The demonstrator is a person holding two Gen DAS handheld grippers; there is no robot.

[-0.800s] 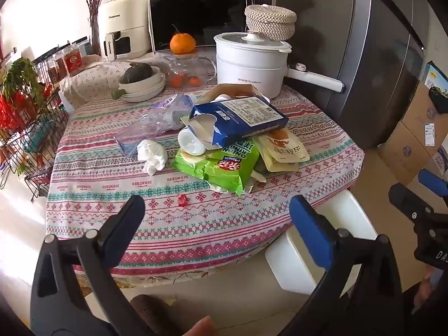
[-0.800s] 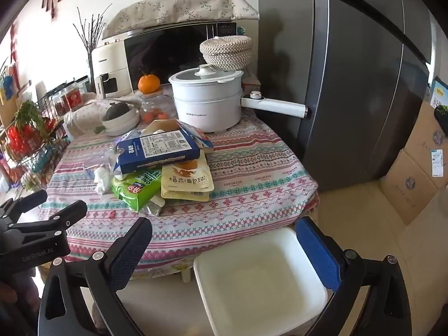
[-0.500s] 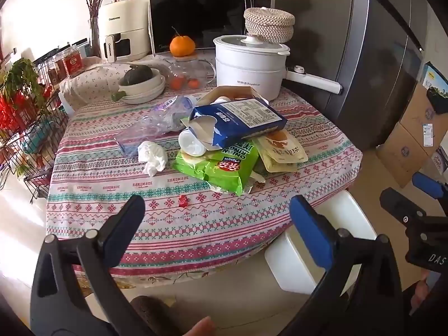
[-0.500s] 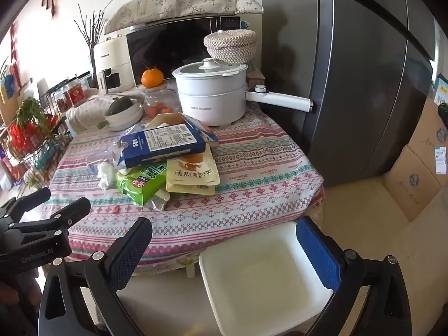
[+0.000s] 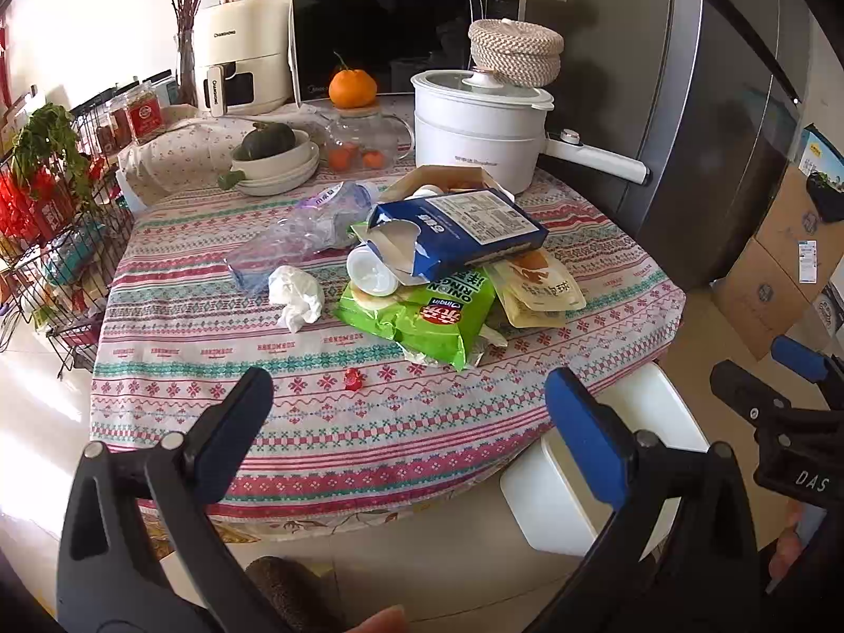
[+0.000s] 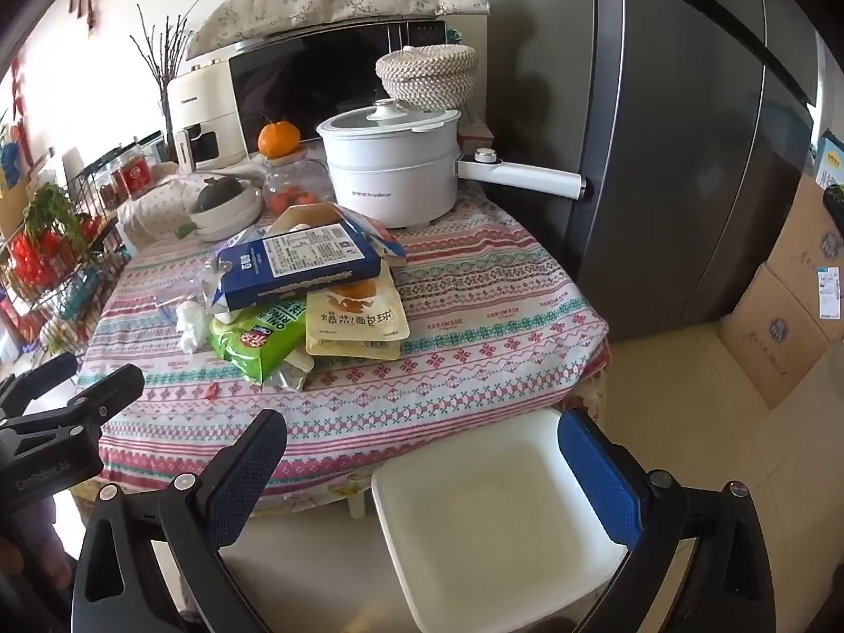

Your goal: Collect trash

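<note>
Trash lies in a pile on the patterned table (image 5: pixel 211 369): a blue carton (image 5: pixel 464 232), a green snack bag (image 5: pixel 427 316), a yellow pouch (image 5: pixel 538 285), a white cup (image 5: pixel 369 277), a crumpled tissue (image 5: pixel 295 293), a crushed clear bottle (image 5: pixel 306 232) and a small red wrapper (image 5: pixel 352 380). A white bin (image 6: pixel 501 522) stands on the floor by the table's front edge. My left gripper (image 5: pixel 406 422) is open and empty in front of the table. My right gripper (image 6: pixel 422 464) is open and empty above the bin.
A white electric pot (image 5: pixel 480 126) with a long handle, a woven basket (image 5: pixel 514 50), a glass jug with an orange (image 5: pixel 352 88), bowls (image 5: pixel 274 163), a microwave and an air fryer stand behind. A fridge (image 6: pixel 686 158) and cardboard boxes are at the right, a wire rack (image 5: pixel 47 242) at the left.
Both grippers have moved slightly closer to the table. The objects on the table have not moved.
</note>
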